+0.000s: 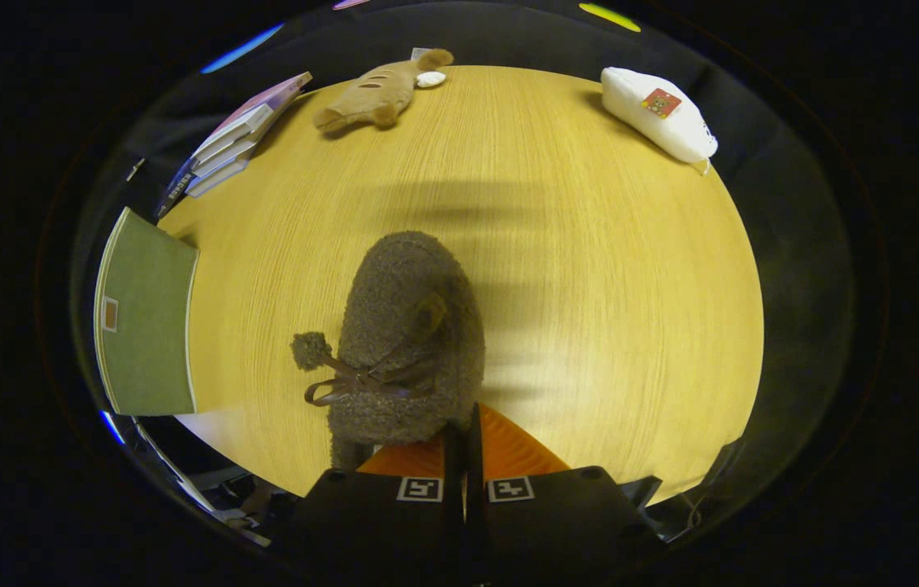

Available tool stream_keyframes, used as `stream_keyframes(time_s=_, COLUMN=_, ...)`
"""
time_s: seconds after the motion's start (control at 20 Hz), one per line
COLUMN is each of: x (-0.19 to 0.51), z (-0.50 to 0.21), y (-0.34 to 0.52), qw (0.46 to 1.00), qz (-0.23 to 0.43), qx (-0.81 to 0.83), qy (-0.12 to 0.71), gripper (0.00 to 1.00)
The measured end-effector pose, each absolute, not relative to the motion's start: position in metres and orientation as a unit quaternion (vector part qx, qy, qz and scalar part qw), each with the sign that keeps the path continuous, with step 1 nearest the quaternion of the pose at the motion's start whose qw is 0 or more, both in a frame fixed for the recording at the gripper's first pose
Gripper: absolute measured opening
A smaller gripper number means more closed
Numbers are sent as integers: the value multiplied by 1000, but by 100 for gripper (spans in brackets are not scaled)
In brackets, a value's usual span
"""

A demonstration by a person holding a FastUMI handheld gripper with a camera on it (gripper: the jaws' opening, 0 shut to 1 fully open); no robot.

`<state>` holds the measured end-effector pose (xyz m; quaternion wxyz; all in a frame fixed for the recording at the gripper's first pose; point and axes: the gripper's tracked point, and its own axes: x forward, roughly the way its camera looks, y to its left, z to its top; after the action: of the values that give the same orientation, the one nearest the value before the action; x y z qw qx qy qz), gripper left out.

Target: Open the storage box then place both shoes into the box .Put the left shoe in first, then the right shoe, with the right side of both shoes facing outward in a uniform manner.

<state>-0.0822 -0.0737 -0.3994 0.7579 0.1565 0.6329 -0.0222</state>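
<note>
A fuzzy brown shoe [414, 326] with a dark ribbon bow and a pompom on its left side hangs just ahead of my fingers, over the wooden table [589, 269]. My gripper [463, 436] is shut on the shoe's near rim, its fingers almost touching each other. The shoe's toe points away from me. To the left of the shoe, at the table's left edge, stands the green storage box [145, 326]; I see its flat green top with a small label. I cannot tell whether the box is open.
Across the table from me lie a stack of books [235, 139] at the left corner, a tan plush toy [377, 94] in the middle and a white pouch [659, 114] on the right. Bare wood stretches right of the shoe.
</note>
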Motion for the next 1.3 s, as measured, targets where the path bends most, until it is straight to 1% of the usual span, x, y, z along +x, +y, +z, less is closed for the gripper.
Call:
stream_keyframes(time_s=0.2, x=-103, z=-357, y=-90, qw=762, qz=-30, qx=210, qy=611, gripper=6)
stream_keyframes(time_s=0.45, x=-124, z=-286, y=-68, qw=767, qz=-22, qx=281, qy=577, gripper=5)
stream_keyframes(time_s=0.6, x=-120, z=-246, y=-30, qw=767, qz=-1, qx=329, qy=551, gripper=5)
stream_keyframes(time_s=0.85, x=-101, z=-192, y=54, qw=766, qz=56, qx=362, qy=529, gripper=5)
stream_keyframes(time_s=1.1, x=-60, z=-150, y=136, qw=770, qz=113, qx=367, qy=509, gripper=6)
stream_keyframes(time_s=1.3, x=-24, z=-124, y=191, qw=770, qz=145, qx=371, qy=499, gripper=5)
